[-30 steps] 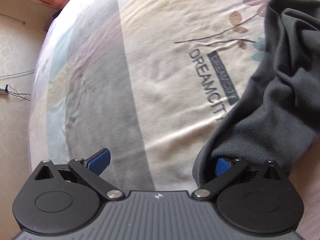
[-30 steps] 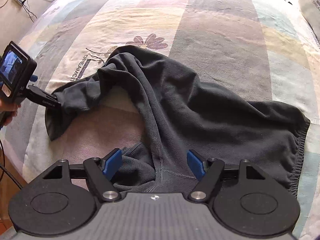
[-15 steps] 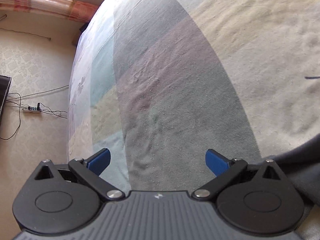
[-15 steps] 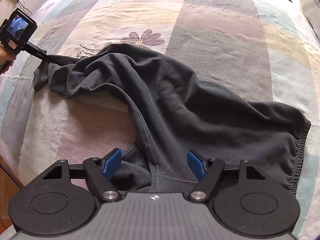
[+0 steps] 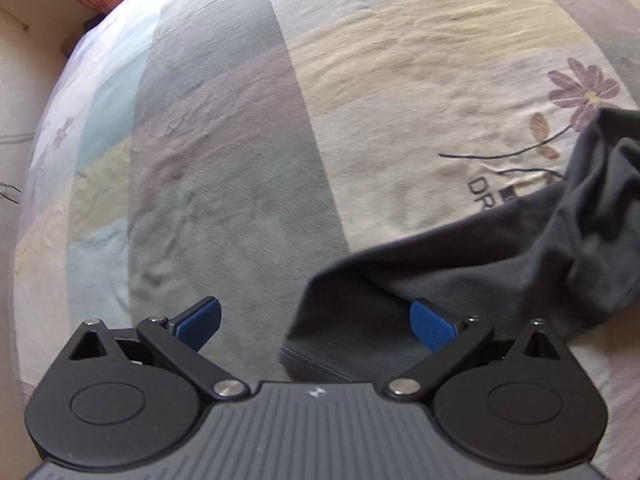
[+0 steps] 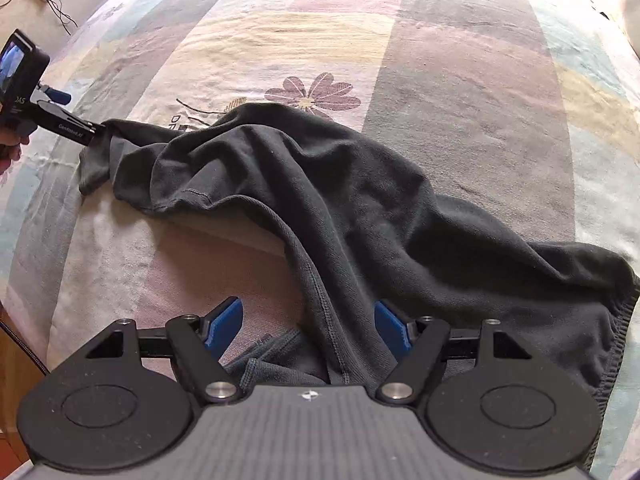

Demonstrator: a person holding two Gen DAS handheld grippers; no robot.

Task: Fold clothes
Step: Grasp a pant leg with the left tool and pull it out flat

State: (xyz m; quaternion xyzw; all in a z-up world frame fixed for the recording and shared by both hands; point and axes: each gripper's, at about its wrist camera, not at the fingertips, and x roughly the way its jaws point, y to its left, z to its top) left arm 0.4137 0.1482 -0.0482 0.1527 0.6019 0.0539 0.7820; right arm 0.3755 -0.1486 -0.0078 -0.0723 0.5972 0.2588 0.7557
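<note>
Where the bed (image 6: 472,80) runs past the frame edges, its far corners are cut off, and its patchwork cover of grey, mauve, cream and pale blue blocks fills most of both views. The printed lettering beside the flower (image 5: 582,92) is half buried under cloth, so only its first letters can be read. The dark grey garment (image 6: 360,200) lies crumpled across the middle of the bed; which piece of clothing it is cannot be told from its bunched folds, though a ribbed hem shows at its right end. Its near part passes under the body of the right gripper (image 6: 308,322) and is hidden there. That gripper's blue fingers stand spread apart, with a stitched seam of the garment lying between them and neither pad pressing on it. The left gripper (image 5: 316,322) is likewise released: its fingers are wide apart, the right one resting against or just over the cloth's free end, the left one above bare cover. In the right wrist view this gripper is partly cut off at the left edge, with part of a hand (image 6: 8,148) behind it, and its tip meets the garment's stretched-out end; whether cloth is draped over that finger or only touching it is hard to make out.

Compared with half a second ago, the left camera now sees the garment end and flower again rather than bare cover, while the right gripper's spread fingers are unchanged.
</note>
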